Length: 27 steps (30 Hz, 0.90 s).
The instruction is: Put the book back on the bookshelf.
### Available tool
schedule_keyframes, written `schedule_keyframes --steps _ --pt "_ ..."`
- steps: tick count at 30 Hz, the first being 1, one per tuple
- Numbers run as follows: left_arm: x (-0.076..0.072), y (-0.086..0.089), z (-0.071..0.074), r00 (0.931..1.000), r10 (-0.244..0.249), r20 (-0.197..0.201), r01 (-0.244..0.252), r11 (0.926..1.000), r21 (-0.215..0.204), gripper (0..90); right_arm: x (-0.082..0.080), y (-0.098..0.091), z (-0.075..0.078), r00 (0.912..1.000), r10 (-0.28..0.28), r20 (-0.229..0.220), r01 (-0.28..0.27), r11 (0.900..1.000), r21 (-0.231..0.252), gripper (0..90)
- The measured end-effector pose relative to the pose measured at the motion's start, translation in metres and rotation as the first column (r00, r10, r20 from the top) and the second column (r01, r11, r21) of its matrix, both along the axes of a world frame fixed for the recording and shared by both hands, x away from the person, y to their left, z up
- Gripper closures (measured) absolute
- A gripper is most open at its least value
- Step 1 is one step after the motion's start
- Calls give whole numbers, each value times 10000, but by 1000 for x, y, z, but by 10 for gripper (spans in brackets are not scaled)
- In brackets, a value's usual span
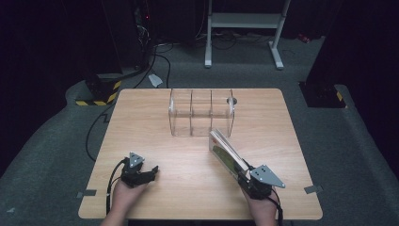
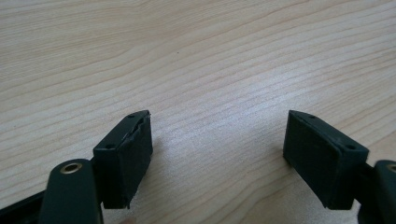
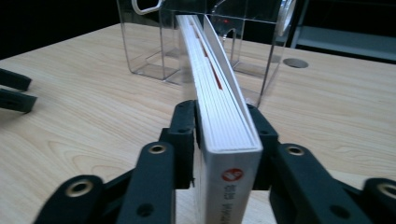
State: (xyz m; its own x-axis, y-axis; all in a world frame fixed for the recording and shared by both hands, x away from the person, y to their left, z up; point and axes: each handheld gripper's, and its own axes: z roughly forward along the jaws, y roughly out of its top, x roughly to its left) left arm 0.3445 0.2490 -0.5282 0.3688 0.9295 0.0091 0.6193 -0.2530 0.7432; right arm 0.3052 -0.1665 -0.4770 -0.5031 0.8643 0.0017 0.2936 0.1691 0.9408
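A white book [image 1: 228, 153] with a red logo on its spine is held spine-first, off the wooden table [image 1: 188, 188], by my right gripper [image 1: 242, 175]. In the right gripper view both pads press the covers of the book [image 3: 219, 102], and my right gripper [image 3: 224, 126] is shut on it. The book's far end points at a clear plastic divider box [image 1: 201, 113] with three compartments, just short of its front wall [image 3: 154, 51]. My left gripper [image 1: 153, 172] rests at the table's near left, and its jaws [image 2: 217, 154] stand open over bare wood.
A round metal grommet [image 1: 231, 100] sits in the table beside the box's right end. Past the far edge stand a white metal frame [image 1: 244, 21] and a yellow-and-black striped base [image 1: 101, 92] with cables on the carpet.
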Motion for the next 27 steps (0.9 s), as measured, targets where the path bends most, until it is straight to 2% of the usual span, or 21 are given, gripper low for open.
schedule_keyframes --steps 5,11,20,27 --pt "0 0 0 10000 -43 -19 43 10000 -20 240 -2 4 3 9997 -170 -173 166 9996 -226 749" --pt "1 -1 0 10000 -67 -8 67 10000 -26 239 -3 5 4 9989 -396 -263 391 9990 -206 753" --pt "1 -1 0 10000 -62 5 62 10000 -5 235 -9 7 14 9966 -814 147 821 9953 -513 757" --pt "1 -1 0 10000 -56 6 56 10000 1 235 -3 5 25 9918 -1180 480 1194 9925 -266 758"
